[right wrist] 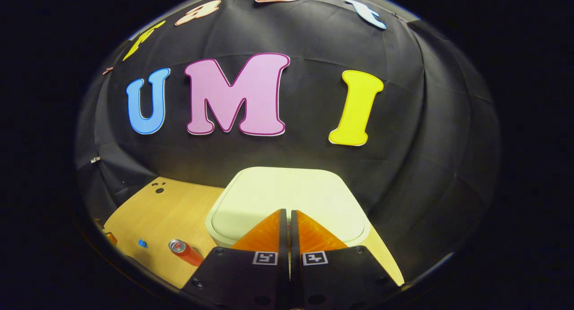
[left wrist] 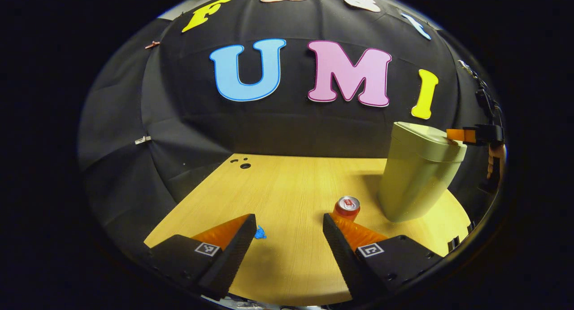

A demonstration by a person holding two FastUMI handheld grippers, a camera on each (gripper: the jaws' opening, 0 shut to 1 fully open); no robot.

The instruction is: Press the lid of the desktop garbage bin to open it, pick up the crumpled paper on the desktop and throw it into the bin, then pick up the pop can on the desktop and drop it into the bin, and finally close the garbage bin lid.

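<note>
Overhead, R gripper (right wrist: 287,213), fingers closed w/ nothing between, tips on shut bin (right wrist: 287,198) lid. L gripper (left wrist: 289,224) wide open, empty, above table (left wrist: 287,184); can (left wrist: 347,207) upright beside bin, blue paper (left wrist: 260,233) near L finger.

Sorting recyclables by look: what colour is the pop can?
Red, silver top; pop can shows best in the left gripper view.
</note>
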